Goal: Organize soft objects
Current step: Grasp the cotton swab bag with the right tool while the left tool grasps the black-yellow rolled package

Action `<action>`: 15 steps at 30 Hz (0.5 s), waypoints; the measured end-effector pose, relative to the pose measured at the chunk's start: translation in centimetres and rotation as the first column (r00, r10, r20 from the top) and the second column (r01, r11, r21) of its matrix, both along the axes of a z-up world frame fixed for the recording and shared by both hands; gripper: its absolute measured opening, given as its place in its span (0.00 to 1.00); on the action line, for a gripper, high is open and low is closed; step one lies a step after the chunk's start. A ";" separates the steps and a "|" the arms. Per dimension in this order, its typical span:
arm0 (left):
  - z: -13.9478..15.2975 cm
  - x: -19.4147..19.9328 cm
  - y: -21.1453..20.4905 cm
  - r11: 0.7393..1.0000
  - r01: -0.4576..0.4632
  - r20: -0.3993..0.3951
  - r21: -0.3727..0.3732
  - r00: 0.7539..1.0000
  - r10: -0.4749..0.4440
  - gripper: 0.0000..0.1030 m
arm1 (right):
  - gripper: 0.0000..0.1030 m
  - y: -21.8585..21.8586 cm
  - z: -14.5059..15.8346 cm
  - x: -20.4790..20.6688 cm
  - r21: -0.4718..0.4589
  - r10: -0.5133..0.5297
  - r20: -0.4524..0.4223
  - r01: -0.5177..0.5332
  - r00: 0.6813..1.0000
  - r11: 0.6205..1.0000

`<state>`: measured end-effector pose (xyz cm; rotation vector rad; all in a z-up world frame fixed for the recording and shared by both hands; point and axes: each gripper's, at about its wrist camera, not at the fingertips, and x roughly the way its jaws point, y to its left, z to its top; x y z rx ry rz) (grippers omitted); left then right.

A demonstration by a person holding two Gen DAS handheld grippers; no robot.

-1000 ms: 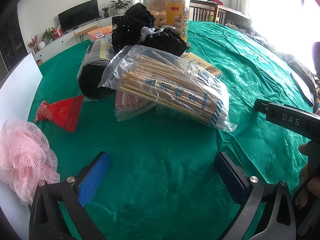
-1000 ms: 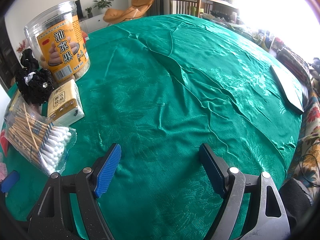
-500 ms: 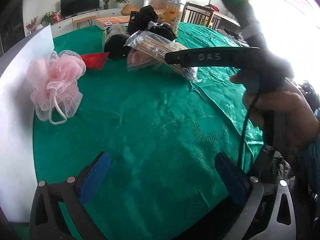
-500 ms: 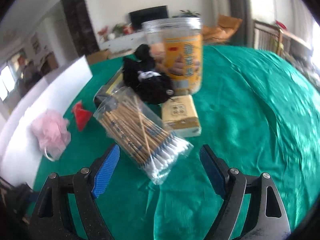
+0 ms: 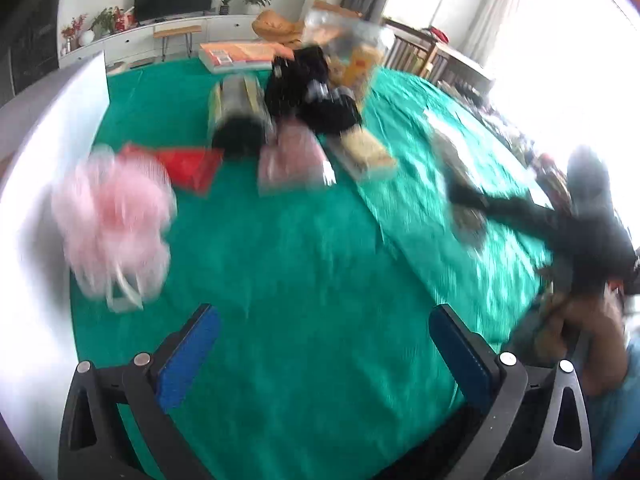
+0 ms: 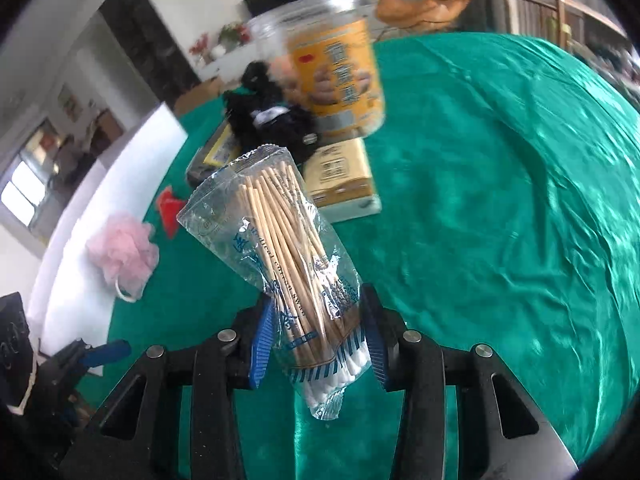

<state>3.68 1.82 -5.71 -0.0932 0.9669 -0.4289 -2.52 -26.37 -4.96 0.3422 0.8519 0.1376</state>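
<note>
On the green-clothed worktop (image 6: 500,200) we list a pink mesh bath pouf (image 6: 122,250) at the left beside a white board (image 6: 116,184), a red packet (image 6: 170,208) just beyond it, and a far cluster: black lace fabric (image 6: 272,120), a clear snack jar (image 6: 332,76) with an orange label, and a tan tissue pack (image 6: 340,176) lying in front of the jar. Our right tool (image 6: 318,344) has just been closing and now clenches the bag of cotton swabs (image 6: 280,248) at its swab end, the bag raised off the cloth and tilting up to the left. Our left tool (image 5: 324,344) stands released, nothing between its blue pads, over bare cloth near the pouf; that view is blurred.
</note>
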 end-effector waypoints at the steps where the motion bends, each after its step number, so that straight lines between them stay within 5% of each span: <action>1: 0.9 1.8 -0.1 1.000 -0.027 0.007 0.013 1.000 0.026 1.00 | 0.42 -1.7 0.1 -0.4 0.038 -0.069 0.025 0.068 0.997 0.997; 5: 2.7 11.1 -0.5 0.979 -0.151 -0.019 0.135 0.988 0.155 1.00 | 0.42 -6.3 -0.8 -0.1 0.148 -0.247 0.032 0.240 0.968 0.959; 9: 0.3 18.5 -1.2 0.957 -0.142 -0.075 0.253 0.983 0.166 0.96 | 0.42 -7.7 -1.0 -0.7 0.202 -0.277 0.044 0.263 0.960 0.943; 14: -2.5 22.8 -0.7 0.971 -0.131 -0.157 0.201 0.974 0.164 0.92 | 0.42 -6.4 -0.9 -1.0 0.185 -0.263 0.080 0.244 0.962 0.952; 15: -2.8 23.0 -0.6 0.978 -0.125 -0.171 0.168 0.973 0.154 0.71 | 0.42 -6.7 -1.2 -0.5 0.202 -0.261 0.060 0.244 0.964 0.948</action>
